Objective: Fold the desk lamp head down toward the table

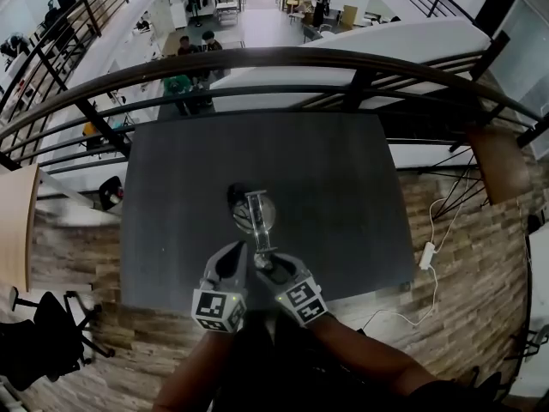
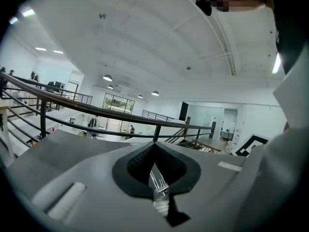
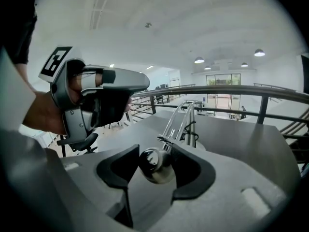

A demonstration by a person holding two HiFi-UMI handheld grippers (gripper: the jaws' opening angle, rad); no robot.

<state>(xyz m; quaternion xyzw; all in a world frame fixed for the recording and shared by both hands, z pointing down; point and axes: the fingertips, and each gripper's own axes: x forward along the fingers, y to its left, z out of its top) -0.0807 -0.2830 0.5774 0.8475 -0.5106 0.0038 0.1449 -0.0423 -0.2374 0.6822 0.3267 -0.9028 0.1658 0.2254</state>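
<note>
A chrome desk lamp stands on the dark table (image 1: pixel 343 187); its round base (image 1: pixel 256 215) sits mid-table and its twin-rod arm (image 1: pixel 260 230) leans toward me. My left gripper (image 1: pixel 233 260) is shut on a thin metal rod of the lamp arm (image 2: pixel 158 183), which lies pinched in the hollow of the left gripper (image 2: pixel 157 178). My right gripper (image 1: pixel 276 269) is beside it, touching the arm's near end. In the right gripper view the right gripper (image 3: pixel 154 170) is shut on a rounded chrome lamp head (image 3: pixel 155 165), with the rods (image 3: pixel 181 122) running away behind it.
A dark metal railing (image 1: pixel 283 58) curves past the table's far edge, over a lower floor with people. A white power strip (image 1: pixel 427 256) and its cable lie on the wooden floor at right. A black office chair (image 1: pixel 51 333) stands at the lower left.
</note>
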